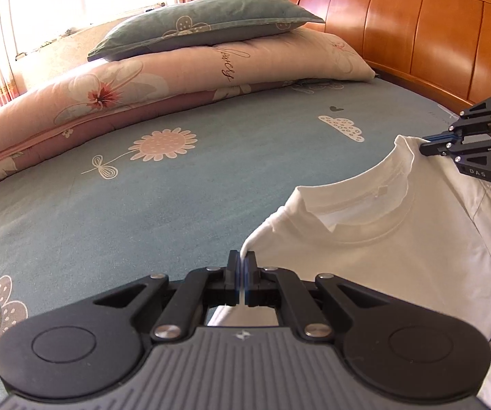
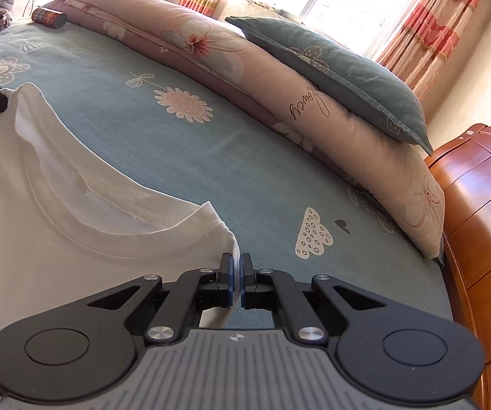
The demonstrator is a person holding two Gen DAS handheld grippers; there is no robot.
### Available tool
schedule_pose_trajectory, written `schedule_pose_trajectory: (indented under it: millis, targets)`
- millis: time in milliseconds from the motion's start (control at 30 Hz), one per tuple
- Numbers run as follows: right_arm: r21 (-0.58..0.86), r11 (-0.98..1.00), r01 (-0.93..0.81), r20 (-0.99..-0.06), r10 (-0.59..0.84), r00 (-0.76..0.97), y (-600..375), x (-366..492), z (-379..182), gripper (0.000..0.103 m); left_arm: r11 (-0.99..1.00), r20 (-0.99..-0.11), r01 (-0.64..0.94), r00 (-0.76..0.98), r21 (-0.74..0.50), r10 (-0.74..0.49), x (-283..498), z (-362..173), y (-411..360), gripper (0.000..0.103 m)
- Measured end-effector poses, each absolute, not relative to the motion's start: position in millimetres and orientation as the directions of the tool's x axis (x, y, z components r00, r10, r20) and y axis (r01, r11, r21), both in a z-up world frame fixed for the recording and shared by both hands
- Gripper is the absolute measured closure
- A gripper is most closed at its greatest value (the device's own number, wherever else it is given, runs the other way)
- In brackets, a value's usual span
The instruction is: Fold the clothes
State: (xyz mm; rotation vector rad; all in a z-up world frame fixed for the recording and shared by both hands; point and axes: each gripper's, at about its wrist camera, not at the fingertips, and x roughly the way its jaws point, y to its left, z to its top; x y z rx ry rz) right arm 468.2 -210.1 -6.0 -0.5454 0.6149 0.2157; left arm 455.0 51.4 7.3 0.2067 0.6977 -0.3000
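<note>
The lower half of your white T-shirt point(image 1: 399, 259) runs out of frame, so its hem is anyone's guess. It's plain white with a ribbed collar, hanging over the blue bedsheet point(image 1: 177, 188), shoulder line stretched between your claws: left gripper point(image 1: 242, 275) and right gripper point(image 2: 237, 275) each pinch a shoulder.

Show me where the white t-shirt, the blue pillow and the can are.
white t-shirt point(image 1: 375, 259), left wrist view, on the chest below the collar.
blue pillow point(image 2: 341, 75), right wrist view, on its top face.
can point(image 2: 49, 17), right wrist view, on its side.
</note>
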Motion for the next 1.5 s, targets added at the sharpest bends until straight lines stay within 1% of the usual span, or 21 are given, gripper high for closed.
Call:
schedule_pose_trajectory:
  millis: [133, 300, 400, 500, 533, 567, 600, 667, 733, 800, 933, 1033, 1067, 1100, 1133, 1200, 1267, 1367, 1433, 1500]
  targets:
    - [-0.387, 0.868, -0.312, -0.609, 0.013, 0.793, -202.0, 504.7, -22.4, 0.099, 0.951, -0.675, 0.292, 0.723, 0.104, -0.148, 479.7, -7.0, 51.7, 0.103]
    - [-0.310, 0.901, -0.305, -0.676, 0.017, 0.737, -196.1, 528.1, -64.5, 0.099, 0.961, -0.727, 0.262, 0.676, 0.082, -0.123, 498.9, -43.6, 55.6, 0.103]
    - [-0.250, 0.923, -0.293, -0.699, 0.037, 0.714, -202.2, 529.7, -72.4, 0.099, 0.963, -0.759, 0.257, 0.642, 0.078, -0.109, 506.9, -66.6, 54.3, 0.102]
    - [-0.187, 0.943, -0.276, -0.716, 0.061, 0.695, -209.6, 530.0, -77.0, 0.095, 0.958, -0.775, 0.274, 0.622, 0.083, -0.111, 509.4, -82.6, 50.4, 0.098]
    - [-0.166, 0.948, -0.270, -0.722, 0.070, 0.689, -212.1, 530.1, -78.5, 0.091, 0.958, -0.769, 0.272, 0.630, 0.087, -0.109, 507.6, -83.5, 49.4, 0.098]
    - [-0.148, 0.953, -0.265, -0.724, 0.078, 0.685, -215.1, 528.1, -77.3, 0.089, 0.958, -0.767, 0.271, 0.633, 0.090, -0.107, 505.5, -82.1, 48.9, 0.094]
    - [-0.134, 0.956, -0.261, -0.724, 0.085, 0.684, -218.9, 523.9, -73.1, 0.084, 0.958, -0.767, 0.272, 0.633, 0.094, -0.105, 503.4, -80.3, 48.6, 0.088]
    - [-0.102, 0.962, -0.253, -0.723, 0.103, 0.684, -227.3, 513.6, -63.5, 0.083, 0.960, -0.774, 0.267, 0.625, 0.087, -0.104, 498.2, -73.7, 50.0, 0.080]
    - [-0.059, 0.969, -0.242, -0.715, 0.128, 0.688, -238.3, 497.7, -50.2, 0.079, 0.960, -0.770, 0.264, 0.630, 0.093, -0.098, 487.4, -64.5, 51.6, 0.074]
    - [-0.003, 0.974, -0.227, -0.707, 0.159, 0.689, -250.2, 478.7, -36.7, 0.078, 0.961, -0.764, 0.265, 0.636, 0.082, -0.111, 471.7, -52.0, 54.2, 0.064]
    - [0.118, 0.972, -0.201, -0.702, 0.225, 0.676, -271.5, 433.2, -13.2, 0.077, 0.958, -0.754, 0.270, 0.648, 0.095, -0.107, 432.7, -30.7, 53.8, 0.060]
    - [0.174, 0.963, -0.205, -0.694, 0.267, 0.669, -281.2, 388.8, 2.5, 0.075, 0.948, -0.760, 0.304, 0.637, 0.098, -0.126, 399.3, -19.6, 47.8, 0.058]
    - [0.182, 0.961, -0.208, -0.692, 0.275, 0.668, -281.5, 373.9, 7.1, 0.074, 0.944, -0.763, 0.319, 0.631, 0.089, -0.141, 386.5, -16.4, 44.1, 0.056]
    - [0.190, 0.959, -0.211, -0.689, 0.284, 0.667, -281.7, 359.0, 11.7, 0.070, 0.935, -0.768, 0.348, 0.616, 0.063, -0.177, 373.5, -13.0, 40.0, 0.052]
    - [0.192, 0.957, -0.219, -0.688, 0.290, 0.666, -281.3, 344.2, 15.7, 0.067, 0.924, -0.772, 0.380, 0.598, 0.034, -0.218, 360.4, -9.4, 35.8, 0.050]
    - [0.157, 0.959, -0.235, -0.683, 0.278, 0.675, -276.7, 314.4, 23.4, 0.067, 0.901, -0.769, 0.434, 0.574, -0.004, -0.280, 333.9, -2.9, 24.9, 0.047]
    - [0.142, 0.958, -0.251, -0.674, 0.279, 0.684, -272.7, 287.3, 30.9, 0.067, 0.880, -0.763, 0.476, 0.567, -0.004, -0.310, 309.4, 2.7, 13.1, 0.042]
    - [0.140, 0.951, -0.275, -0.652, 0.298, 0.697, -269.8, 250.9, 43.2, 0.067, 0.828, -0.745, 0.559, 0.568, 0.036, -0.351, 269.9, 9.7, -8.7, 0.041]
    - [0.147, 0.949, -0.280, -0.643, 0.307, 0.701, -269.7, 232.1, 51.3, 0.062, 0.788, -0.735, 0.612, 0.563, 0.062, -0.379, 248.4, 12.6, -22.0, 0.036]
    - [0.151, 0.946, -0.286, -0.641, 0.314, 0.700, -268.6, 217.8, 56.9, 0.062, 0.759, -0.731, 0.644, 0.561, 0.091, -0.389, 233.5, 12.5, -33.8, 0.035]
